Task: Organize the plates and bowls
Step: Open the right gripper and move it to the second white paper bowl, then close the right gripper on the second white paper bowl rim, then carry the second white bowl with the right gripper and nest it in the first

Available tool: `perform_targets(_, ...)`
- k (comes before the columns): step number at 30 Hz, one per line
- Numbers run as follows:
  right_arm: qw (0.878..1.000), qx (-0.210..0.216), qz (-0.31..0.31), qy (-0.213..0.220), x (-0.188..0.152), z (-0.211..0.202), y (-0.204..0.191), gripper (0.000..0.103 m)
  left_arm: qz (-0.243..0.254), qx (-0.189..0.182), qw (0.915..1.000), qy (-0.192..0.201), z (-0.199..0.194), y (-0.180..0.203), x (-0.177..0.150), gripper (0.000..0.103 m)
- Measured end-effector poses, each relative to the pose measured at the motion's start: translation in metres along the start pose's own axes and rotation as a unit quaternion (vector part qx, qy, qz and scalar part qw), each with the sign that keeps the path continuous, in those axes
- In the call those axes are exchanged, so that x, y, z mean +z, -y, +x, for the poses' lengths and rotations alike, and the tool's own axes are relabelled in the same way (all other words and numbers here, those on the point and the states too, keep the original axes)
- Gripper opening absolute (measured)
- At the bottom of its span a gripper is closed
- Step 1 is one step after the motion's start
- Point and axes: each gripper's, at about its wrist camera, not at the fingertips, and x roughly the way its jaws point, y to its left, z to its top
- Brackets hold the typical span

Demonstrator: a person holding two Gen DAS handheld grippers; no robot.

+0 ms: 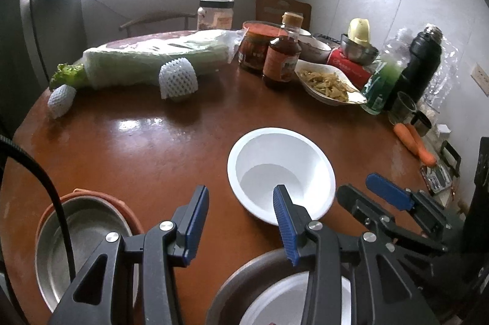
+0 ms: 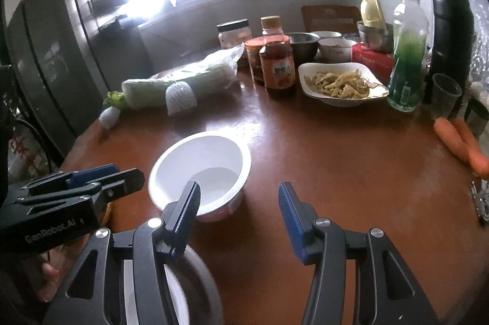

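Observation:
A white bowl (image 1: 281,172) (image 2: 198,169) stands empty in the middle of the round brown table (image 1: 152,147). My left gripper (image 1: 240,198) hovers at its near left side, open, with only the bowl's near rim showing in the gap and nothing pinched. The right wrist view shows the left gripper (image 2: 128,178) just left of the bowl. My right gripper (image 2: 238,198) is open near the bowl's right side, nothing between its fingers (image 2: 288,206). A brown plate with a white dish on it (image 1: 269,288) (image 2: 195,288) lies under both grippers. A steel bowl (image 1: 82,248) sits in an orange-rimmed one at near left.
Along the far side lie a wrapped cabbage (image 1: 146,59), sauce jars and a bottle (image 1: 281,56), a dish of food (image 1: 327,83), steel and china bowls, a green bottle (image 2: 406,71) and a black flask (image 2: 452,31). Carrots (image 2: 458,138) rest at the right edge.

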Motion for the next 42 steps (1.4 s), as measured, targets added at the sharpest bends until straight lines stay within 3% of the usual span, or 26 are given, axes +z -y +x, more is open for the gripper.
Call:
perform_targets(14, 0.999, 0.022, -0.002, -0.038, 0.005, 0.043, 0.006, 0.055, -0.010, 0.017, 0.9991, -0.038, 0.038, 0.000, 0.011, 0.044)
perform_targets(22, 0.999, 0.032, -0.020, -0.036, 0.006, 0.048, 0.001, 0.032, -0.020, 0.020, 0.9978, -0.059, 0.052, -0.001, 0.009, 0.044)
perform_targets(28, 0.998, 0.031, -0.030, -0.038, 0.005, 0.048, -0.003, 0.023, -0.041, 0.004, 0.9964, -0.074, 0.058, -0.003, 0.006, 0.043)
perform_targets(42, 0.998, 0.038, -0.040, -0.012, 0.013, 0.021, -0.016, 0.019, -0.040, -0.016, 0.9986, -0.030, 0.020, -0.002, 0.009, 0.040)
